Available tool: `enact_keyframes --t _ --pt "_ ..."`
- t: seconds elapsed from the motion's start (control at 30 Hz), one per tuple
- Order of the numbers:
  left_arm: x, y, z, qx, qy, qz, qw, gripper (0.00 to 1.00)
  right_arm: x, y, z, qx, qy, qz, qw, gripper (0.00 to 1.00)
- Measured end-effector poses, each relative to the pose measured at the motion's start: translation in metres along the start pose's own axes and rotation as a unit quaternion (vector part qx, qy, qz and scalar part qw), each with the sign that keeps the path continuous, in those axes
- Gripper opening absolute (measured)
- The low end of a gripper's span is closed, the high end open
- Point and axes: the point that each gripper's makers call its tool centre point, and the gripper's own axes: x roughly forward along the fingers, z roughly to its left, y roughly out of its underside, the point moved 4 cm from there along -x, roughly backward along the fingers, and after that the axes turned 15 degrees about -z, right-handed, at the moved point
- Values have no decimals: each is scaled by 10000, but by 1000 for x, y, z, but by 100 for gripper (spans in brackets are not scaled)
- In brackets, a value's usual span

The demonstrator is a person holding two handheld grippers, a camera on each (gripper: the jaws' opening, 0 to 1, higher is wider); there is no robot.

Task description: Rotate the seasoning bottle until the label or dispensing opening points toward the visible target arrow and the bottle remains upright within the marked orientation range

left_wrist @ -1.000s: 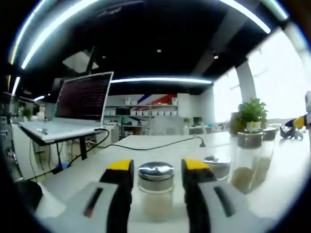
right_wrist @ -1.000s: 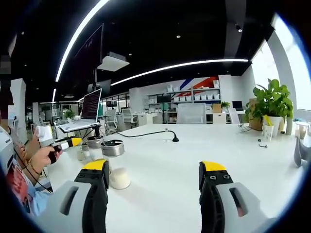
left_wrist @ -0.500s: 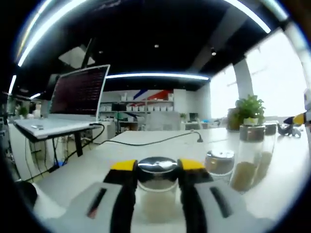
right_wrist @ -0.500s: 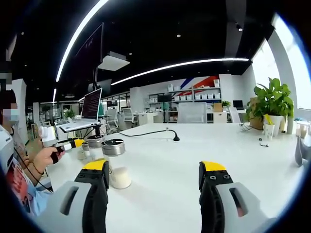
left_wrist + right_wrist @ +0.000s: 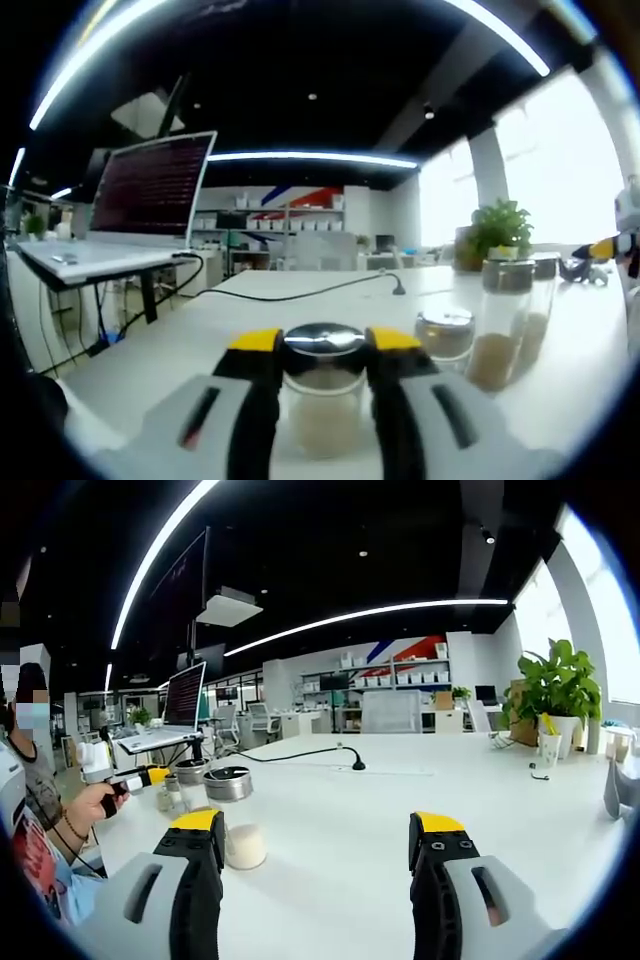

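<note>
Now the left claw is clenched on the seasoning bottle, which stands upright on the counter between its tips. The right claw hangs released over bare counter, well apart. Gripping looks done; the turn remains, and no arrow is visible.

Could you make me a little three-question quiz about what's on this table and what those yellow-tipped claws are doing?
1. True or false: the left gripper is closed around a seasoning bottle.
2. What does the right gripper hold? A) a bottle B) nothing C) a cable
3. What colour is the table?

Key: 1 true. 2 B, its jaws stand apart over bare table. 3 white.
</note>
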Motion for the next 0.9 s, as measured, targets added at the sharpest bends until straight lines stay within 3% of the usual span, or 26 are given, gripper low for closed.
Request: enact_keyframes --t 0.1,0.13,0.37,0.7,0.9 --pt "0 0 0 -20 122 -11 9999 34 -1 -3 -1 16 4 -52 10000 77" --pt "0 0 -1 -13 304 19 9995 34 -1 -3 -1 7 13 -60 10000 76" --pt "1 -1 4 -267 796 190 9963 34 2 3 7 29 -107 27 9999 76" --pt "1 0 10 -653 1710 343 9825 34 3 7 9 22 -174 107 9998 75" --pt "2 0 15 -981 1898 407 9761 34 4 9 8 23 -175 124 9998 74"
